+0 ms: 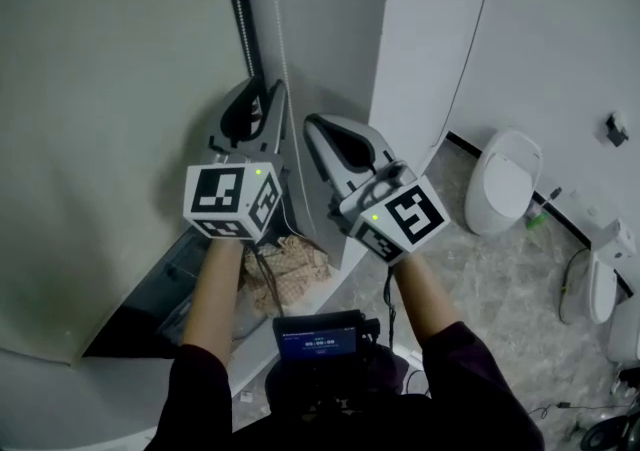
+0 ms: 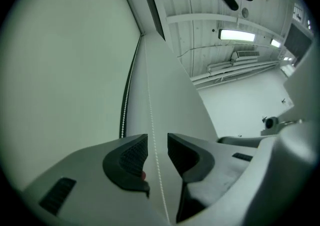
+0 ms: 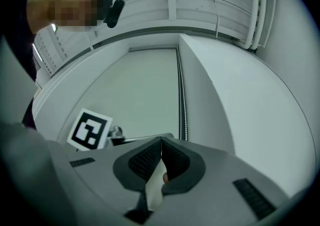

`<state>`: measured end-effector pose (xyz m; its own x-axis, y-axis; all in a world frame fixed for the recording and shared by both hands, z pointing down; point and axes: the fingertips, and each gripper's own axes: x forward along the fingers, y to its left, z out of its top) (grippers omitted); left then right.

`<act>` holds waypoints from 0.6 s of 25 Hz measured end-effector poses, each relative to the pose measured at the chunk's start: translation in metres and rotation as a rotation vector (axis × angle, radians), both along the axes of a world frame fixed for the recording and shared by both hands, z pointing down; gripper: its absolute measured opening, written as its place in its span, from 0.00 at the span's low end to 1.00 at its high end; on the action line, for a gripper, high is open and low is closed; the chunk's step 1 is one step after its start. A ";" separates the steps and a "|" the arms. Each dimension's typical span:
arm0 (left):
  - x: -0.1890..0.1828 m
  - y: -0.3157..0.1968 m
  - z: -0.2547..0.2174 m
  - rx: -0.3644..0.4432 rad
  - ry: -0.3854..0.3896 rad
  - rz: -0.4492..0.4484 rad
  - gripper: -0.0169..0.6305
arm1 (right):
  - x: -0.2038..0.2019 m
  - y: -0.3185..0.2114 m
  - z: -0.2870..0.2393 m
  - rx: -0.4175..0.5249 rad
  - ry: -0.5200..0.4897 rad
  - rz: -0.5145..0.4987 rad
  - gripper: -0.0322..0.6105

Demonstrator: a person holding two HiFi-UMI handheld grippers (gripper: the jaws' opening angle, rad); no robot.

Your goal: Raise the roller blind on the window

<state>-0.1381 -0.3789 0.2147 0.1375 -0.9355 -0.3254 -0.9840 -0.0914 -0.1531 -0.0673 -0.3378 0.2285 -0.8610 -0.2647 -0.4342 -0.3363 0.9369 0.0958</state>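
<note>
The roller blind (image 1: 100,89) is a pale, matt sheet, cloth as far as the dim view tells. The bead chain (image 2: 150,115) is a string of tiny smooth white beads. The left gripper (image 2: 157,150) has a smooth, matt grey plastic shell and black, finely ribbed pads (image 2: 131,157). The toilet (image 1: 505,179) is glossy white ceramic.

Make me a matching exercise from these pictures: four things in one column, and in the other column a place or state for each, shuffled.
Things:
1. left gripper
2. right gripper
3. white bead chain
4. toilet

Places or states:
A. low down, on the right side of the head view
B. jaws together
C. jaws apart
D. runs up through the gap between two jaws, not pinched

Pairs: 1-C, 2-B, 3-D, 4-A
</note>
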 end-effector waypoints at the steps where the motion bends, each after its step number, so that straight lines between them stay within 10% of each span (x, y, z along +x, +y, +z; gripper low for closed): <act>1: -0.003 -0.011 -0.010 0.000 -0.007 -0.006 0.16 | 0.001 -0.001 0.000 0.003 0.002 0.005 0.06; 12: -0.023 -0.064 -0.079 -0.034 0.022 0.027 0.25 | 0.014 -0.011 0.011 -0.010 0.014 0.045 0.06; 15: -0.022 -0.059 -0.079 0.004 -0.011 -0.009 0.06 | 0.013 -0.015 0.013 -0.030 0.012 0.051 0.06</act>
<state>-0.1598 -0.4374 0.1360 0.1330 -0.9355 -0.3274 -0.9830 -0.0823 -0.1643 -0.0539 -0.3531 0.2412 -0.8513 -0.3209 -0.4151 -0.3824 0.9212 0.0719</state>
